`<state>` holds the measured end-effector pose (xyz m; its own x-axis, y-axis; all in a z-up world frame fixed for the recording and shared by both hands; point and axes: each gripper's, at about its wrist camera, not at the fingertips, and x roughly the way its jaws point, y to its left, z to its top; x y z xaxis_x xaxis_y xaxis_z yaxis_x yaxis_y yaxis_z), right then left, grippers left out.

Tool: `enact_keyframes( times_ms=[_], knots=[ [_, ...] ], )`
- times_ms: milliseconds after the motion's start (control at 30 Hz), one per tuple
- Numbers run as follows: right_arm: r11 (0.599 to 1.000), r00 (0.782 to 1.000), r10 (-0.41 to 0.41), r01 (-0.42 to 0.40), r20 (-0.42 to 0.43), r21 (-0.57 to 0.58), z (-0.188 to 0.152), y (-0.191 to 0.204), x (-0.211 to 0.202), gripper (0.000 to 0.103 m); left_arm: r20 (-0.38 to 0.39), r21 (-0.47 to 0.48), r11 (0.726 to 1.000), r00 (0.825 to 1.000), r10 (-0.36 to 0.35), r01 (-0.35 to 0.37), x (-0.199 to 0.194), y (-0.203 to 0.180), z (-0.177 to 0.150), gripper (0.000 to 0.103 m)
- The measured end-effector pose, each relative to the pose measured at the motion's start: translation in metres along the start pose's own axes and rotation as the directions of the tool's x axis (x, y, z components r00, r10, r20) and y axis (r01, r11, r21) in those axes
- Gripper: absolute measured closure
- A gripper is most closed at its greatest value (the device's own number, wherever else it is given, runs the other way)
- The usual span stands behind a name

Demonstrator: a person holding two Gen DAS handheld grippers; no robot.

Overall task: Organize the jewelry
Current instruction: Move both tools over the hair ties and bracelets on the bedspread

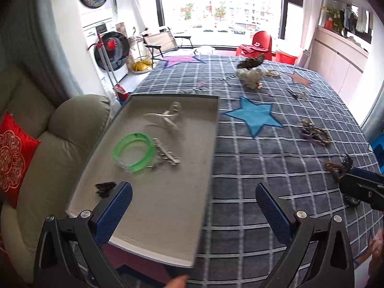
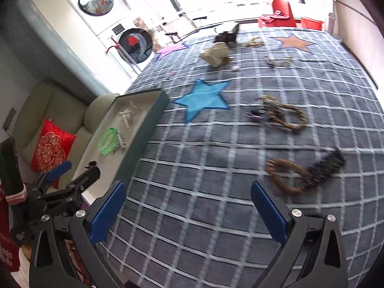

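Left wrist view: the left gripper (image 1: 193, 208) hangs above the near end of the tray (image 1: 211, 144), fingers spread wide with nothing between them. One finger is over the tray floor, the other over the cloth, so the tray's right wall runs between them.
Right wrist view: the right gripper (image 2: 188, 212) is likewise released and empty, hovering over bare plaid cloth (image 2: 216, 216). The left gripper shows at the lower left edge of this view, beside the tray.
Tray: a shallow grey-lined box at the left edge of the table, next to the sofa (image 1: 60, 132). It seems to be the collecting place, set to one side so the cloth stays free for sorting.
Already in the tray: a green bangle (image 1: 134, 152) touching a silver hair clip (image 1: 168, 156), a pale ribbon-like piece (image 1: 165, 117) further back, and a small dark item (image 1: 105, 188) near the left finger.
Still on the cloth: a brown beaded bracelet (image 2: 289, 176) touching a black comb-like clip (image 2: 327, 165), just ahead of the right fingers; a tan braided loop with purple bits (image 2: 283, 115) beyond it; a pale lump and a dark lump (image 2: 217, 51) and small pieces toward the far end, too blurred to name.
Stage, as a judgement: partway through, since several pieces are boxed and more lie loose.
Next move, as a judgement: the right gripper is best placed for the brown bracelet; the clip lying against it could be dragged along.
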<state>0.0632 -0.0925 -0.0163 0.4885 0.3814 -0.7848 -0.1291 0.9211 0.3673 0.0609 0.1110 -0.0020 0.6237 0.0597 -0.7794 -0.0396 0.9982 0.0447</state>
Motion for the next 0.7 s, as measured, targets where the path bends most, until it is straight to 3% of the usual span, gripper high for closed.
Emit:
enact_keyframes(
  times_ms=[467, 700],
  knots=[
    [0.982, 0.99, -0.14, 0.136, 0.021, 0.133, -0.033, -0.092, -0.035, 0.0, -0.087, 0.105, 0.988, 0.991, -0.101, 0.11, 0.02, -0.081, -0.002, 0.0],
    [0.967, 0.981, -0.192, 0.186, 0.017, 0.172, -0.041, -0.12, -0.04, 0.0, -0.117, 0.106, 0.982, 0.983, -0.144, 0.157, 0.033, -0.106, 0.005, 0.0]
  ],
)
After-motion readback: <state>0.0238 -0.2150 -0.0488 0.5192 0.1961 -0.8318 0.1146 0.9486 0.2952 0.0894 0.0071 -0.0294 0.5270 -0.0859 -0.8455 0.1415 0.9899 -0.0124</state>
